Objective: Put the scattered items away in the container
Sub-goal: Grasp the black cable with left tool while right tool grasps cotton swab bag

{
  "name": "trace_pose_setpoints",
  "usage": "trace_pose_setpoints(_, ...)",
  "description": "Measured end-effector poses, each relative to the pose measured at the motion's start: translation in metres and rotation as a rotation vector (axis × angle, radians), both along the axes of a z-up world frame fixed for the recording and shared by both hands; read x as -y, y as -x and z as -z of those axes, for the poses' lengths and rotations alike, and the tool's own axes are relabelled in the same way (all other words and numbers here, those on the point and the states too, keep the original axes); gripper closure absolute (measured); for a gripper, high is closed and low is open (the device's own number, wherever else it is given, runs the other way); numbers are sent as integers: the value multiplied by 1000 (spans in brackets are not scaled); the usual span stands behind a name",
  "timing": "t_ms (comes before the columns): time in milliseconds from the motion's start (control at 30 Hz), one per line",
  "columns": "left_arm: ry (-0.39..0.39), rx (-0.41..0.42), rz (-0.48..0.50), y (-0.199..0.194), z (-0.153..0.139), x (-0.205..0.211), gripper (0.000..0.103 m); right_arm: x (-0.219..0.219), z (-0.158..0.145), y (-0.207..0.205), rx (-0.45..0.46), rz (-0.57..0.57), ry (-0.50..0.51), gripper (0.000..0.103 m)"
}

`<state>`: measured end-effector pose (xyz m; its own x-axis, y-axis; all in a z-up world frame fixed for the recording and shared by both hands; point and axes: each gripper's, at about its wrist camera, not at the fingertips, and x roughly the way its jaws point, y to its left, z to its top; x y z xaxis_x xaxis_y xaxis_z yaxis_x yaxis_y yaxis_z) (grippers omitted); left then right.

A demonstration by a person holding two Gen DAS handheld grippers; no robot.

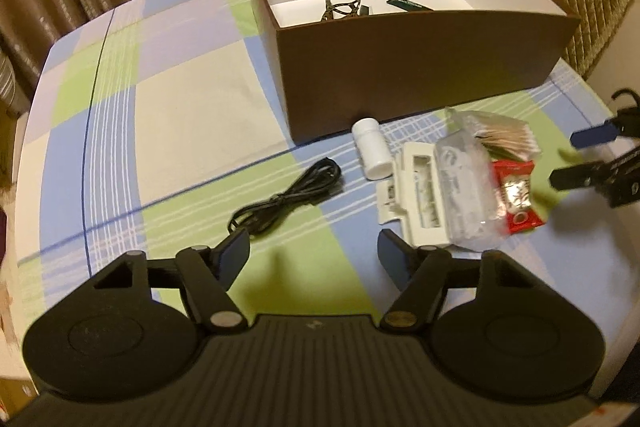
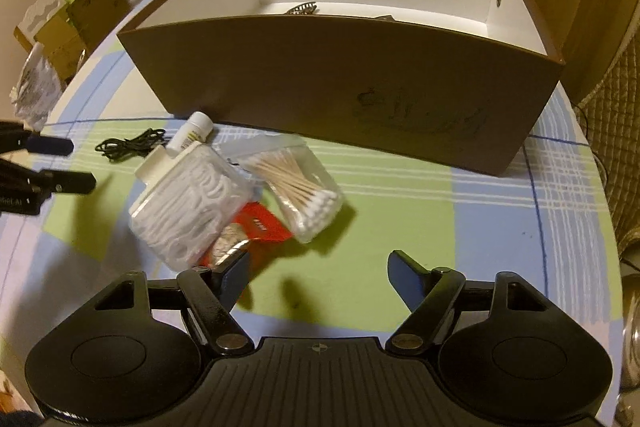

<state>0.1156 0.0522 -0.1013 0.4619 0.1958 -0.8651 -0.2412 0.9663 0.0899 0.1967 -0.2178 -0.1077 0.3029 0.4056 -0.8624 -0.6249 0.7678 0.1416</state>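
On the checked tablecloth [image 1: 168, 115], going from left to right, the left gripper [image 1: 314, 253] is hanging with its jaws apart and nothing between them. Just ahead, a black cable [image 1: 288, 197] is lying near a white bottle [image 1: 372, 149], a clear box [image 2: 188, 199], a red packet [image 1: 516, 195] and cotton swabs [image 2: 300, 183]. The brown box [image 1: 420, 75] is sitting behind them. The right gripper [image 2: 318, 275] is hanging open too, holding nothing.
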Motion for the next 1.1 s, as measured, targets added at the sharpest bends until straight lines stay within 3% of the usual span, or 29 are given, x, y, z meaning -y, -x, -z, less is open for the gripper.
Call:
trace_pose_setpoints(200, -1, 1, 112, -15, 13, -12, 41, 13, 4, -15, -17, 44, 3, 30)
trace_pose_setpoints(400, -4, -32, 187, -33, 34, -24, 55, 23, 6, -22, -25, 80, 7, 30)
trace_pose_setpoints(500, 16, -30, 195, -35, 39, -31, 69, 28, 6, -25, -30, 92, 7, 30)
trace_pose_setpoints(533, 27, -33, 191, -35, 40, -34, 79, 28, 7, -26, -31, 95, 6, 30)
trace_pose_setpoints(633, 51, -44, 163, -30, 43, -37, 91, 28, 7, -27, -31, 91, 3, 30)
trace_pose_setpoints(900, 98, -84, -45, -1, 40, -42, 91, 17, 3, -30, -20, 40, -10, 30)
trace_pose_setpoints(967, 105, -92, -60, 3, 40, -41, 86, 13, 1, -31, -17, 16, -13, 30)
trace_pose_setpoints(1100, 91, -89, -44, -1, 42, -39, 84, 6, -1, -33, -9, -26, -14, 30)
